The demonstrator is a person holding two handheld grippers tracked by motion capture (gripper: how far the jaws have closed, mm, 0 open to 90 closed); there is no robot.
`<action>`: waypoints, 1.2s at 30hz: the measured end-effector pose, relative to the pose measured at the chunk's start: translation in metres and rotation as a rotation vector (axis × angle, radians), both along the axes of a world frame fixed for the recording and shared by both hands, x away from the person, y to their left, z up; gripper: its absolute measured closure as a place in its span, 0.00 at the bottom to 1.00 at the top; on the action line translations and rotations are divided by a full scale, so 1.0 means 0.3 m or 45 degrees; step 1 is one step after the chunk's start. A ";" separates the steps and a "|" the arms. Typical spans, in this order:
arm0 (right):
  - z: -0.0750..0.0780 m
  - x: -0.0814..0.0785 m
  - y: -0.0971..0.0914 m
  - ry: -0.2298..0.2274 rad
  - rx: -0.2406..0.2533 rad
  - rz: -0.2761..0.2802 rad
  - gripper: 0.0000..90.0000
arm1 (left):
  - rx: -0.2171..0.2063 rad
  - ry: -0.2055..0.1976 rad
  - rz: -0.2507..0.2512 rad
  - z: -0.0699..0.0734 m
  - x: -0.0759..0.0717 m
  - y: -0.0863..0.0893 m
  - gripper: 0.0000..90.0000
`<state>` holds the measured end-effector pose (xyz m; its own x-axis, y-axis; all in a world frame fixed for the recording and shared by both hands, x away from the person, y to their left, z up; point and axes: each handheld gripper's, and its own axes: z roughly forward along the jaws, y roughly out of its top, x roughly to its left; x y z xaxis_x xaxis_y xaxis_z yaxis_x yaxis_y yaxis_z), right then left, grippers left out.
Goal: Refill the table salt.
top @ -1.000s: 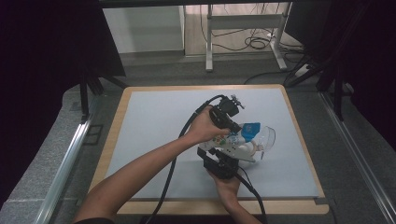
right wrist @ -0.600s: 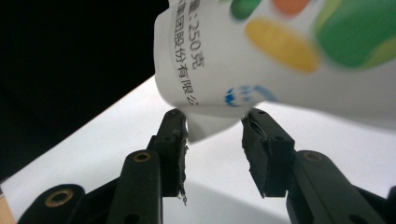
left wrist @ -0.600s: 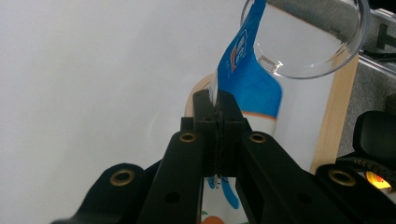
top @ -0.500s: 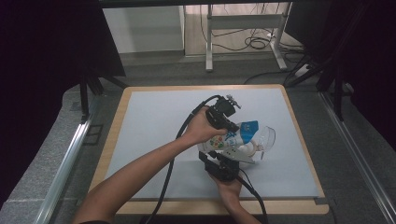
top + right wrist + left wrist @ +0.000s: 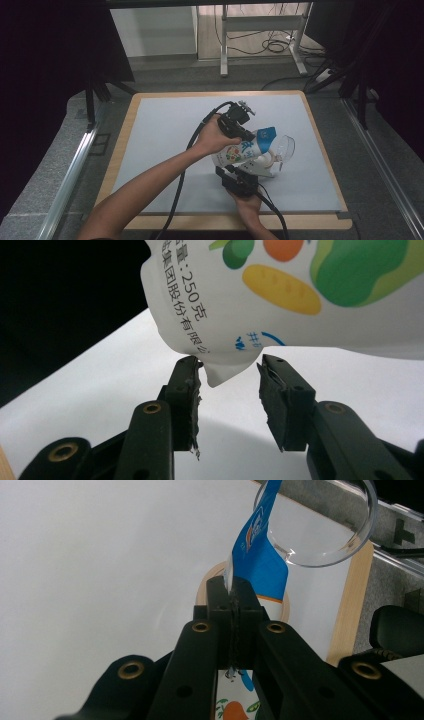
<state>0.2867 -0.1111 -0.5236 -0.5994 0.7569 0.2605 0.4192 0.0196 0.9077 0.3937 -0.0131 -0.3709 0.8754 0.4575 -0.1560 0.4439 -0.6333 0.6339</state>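
The left gripper (image 5: 233, 587) pinches the blue top edge of the white printed plastic pouch (image 5: 242, 151), tilted toward the clear glass bowl (image 5: 283, 148), while its bottom corner hangs between the half-open right gripper (image 5: 229, 377).

White-and-blue printed pouch (image 5: 245, 150) tilted above table, blue top toward clear bowl (image 5: 283, 148).

A wooden-edged table (image 5: 320, 130) carries a pale grey mat (image 5: 165, 130).

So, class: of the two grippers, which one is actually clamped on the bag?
The left gripper: its jaws are shut on the bag's blue top edge. The right gripper stands open around a bottom corner.
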 end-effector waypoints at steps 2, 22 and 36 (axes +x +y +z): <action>-0.006 -0.001 -0.007 0.003 -0.013 0.000 0.67 | -0.005 0.001 0.006 -0.002 0.002 0.005 1.00; -0.027 -0.014 -0.049 0.030 -0.055 -0.017 0.67 | -0.023 0.010 0.007 -0.002 0.000 0.012 1.00; -0.040 -0.016 -0.072 0.044 -0.083 -0.036 0.65 | -0.058 0.010 0.008 0.004 -0.010 0.038 1.00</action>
<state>0.2820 -0.1329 -0.5357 -0.5692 0.7894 0.2300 0.4512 0.0661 0.8900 0.3908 -0.0016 -0.3698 0.8712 0.4552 -0.1839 0.4530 -0.6008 0.6587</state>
